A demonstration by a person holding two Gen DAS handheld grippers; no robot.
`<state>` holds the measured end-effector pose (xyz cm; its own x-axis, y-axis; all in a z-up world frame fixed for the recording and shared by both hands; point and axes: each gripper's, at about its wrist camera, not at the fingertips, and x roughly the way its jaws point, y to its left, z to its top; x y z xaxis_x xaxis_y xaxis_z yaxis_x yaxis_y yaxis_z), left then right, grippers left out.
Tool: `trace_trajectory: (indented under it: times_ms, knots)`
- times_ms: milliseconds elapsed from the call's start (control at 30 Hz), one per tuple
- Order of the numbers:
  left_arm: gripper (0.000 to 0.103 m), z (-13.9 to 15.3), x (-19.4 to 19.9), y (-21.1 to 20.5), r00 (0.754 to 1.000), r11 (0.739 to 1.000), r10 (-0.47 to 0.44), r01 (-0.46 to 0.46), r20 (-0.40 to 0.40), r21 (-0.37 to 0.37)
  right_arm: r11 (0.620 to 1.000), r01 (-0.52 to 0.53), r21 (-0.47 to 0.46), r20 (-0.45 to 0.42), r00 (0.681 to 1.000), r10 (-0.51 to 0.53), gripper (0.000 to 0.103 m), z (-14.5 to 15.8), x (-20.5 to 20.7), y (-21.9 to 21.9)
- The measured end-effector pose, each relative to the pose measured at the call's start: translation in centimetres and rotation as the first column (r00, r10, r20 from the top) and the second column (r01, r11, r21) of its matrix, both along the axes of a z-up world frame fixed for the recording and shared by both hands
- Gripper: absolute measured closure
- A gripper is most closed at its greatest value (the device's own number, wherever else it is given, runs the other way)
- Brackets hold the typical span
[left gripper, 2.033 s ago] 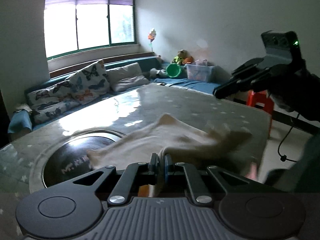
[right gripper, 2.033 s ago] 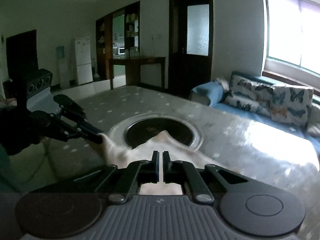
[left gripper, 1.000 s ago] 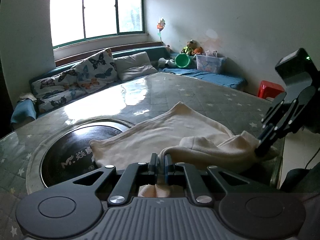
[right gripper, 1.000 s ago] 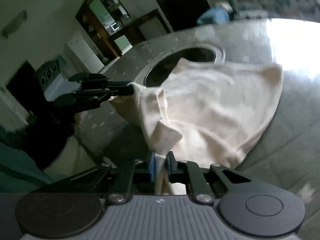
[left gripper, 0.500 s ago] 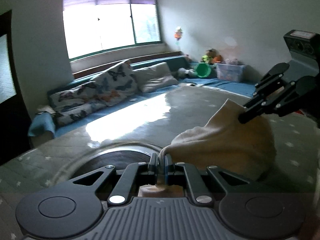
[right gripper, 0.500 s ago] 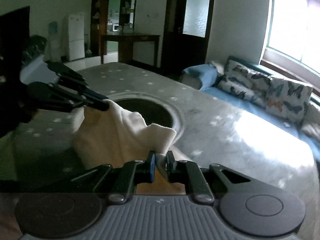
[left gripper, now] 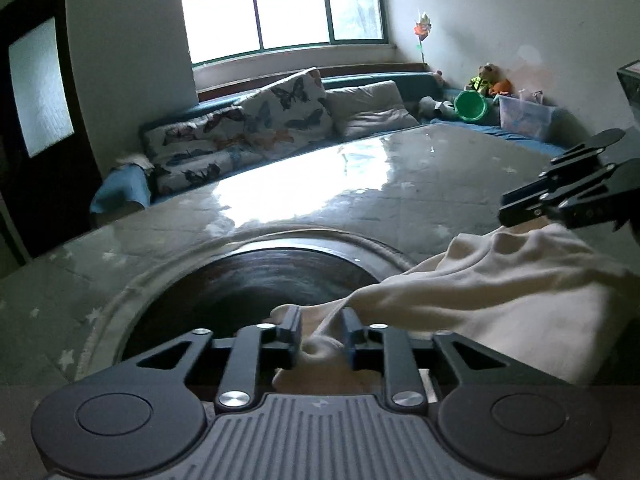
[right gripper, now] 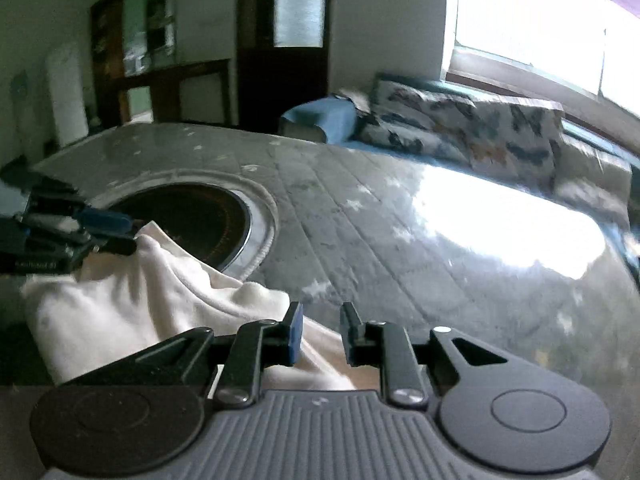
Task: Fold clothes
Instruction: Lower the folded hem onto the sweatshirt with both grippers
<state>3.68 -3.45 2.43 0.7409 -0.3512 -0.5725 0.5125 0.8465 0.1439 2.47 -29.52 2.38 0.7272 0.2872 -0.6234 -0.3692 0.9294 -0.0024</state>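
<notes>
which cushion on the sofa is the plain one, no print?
The grey cushion, right of the two butterfly-print cushions under the window. It alone has no pattern.

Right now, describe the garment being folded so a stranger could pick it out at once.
Find the big grey star-patterned table with a dark round inset. The cream garment lies bunched beside that inset, overlapping its rim. It is the only cloth on the table; the patterned cushions sit behind.

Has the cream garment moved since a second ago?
Yes. The garment was spread across the table, reaching its far side; now it lies bunched at the near edge, beside the dark round inset.
</notes>
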Motion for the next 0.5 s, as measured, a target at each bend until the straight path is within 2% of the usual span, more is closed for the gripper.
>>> trace_trajectory:
  times_ms: [100,233,400,500]
  knots:
    - [0.072,0.4,0.3,0.7,1.000,1.000,0.023,-0.023,-0.002,-0.003,0.995,0.051,0.086,-0.029,0.998,-0.048,0.072,-0.2,-0.1,-1.8]
    - [0.072,1.5,-0.2,0.9,0.998,0.999,0.053,-0.053,0.021,-0.012,0.982,0.112,0.155,-0.082,0.992,-0.100,0.068,-1.0,-0.3,-3.9]
    - [0.072,2.7,-2.7,-0.7,0.999,0.996,-0.042,0.043,0.018,-0.072,0.969,0.154,0.192,-0.123,0.984,-0.132,0.068,-1.9,-0.8,-5.3]
    - [0.072,2.3,-3.3,-2.0,0.996,0.993,-0.090,0.089,-0.005,-0.077,0.964,0.158,0.213,-0.135,0.982,-0.132,0.068,-2.2,-1.0,-5.4]
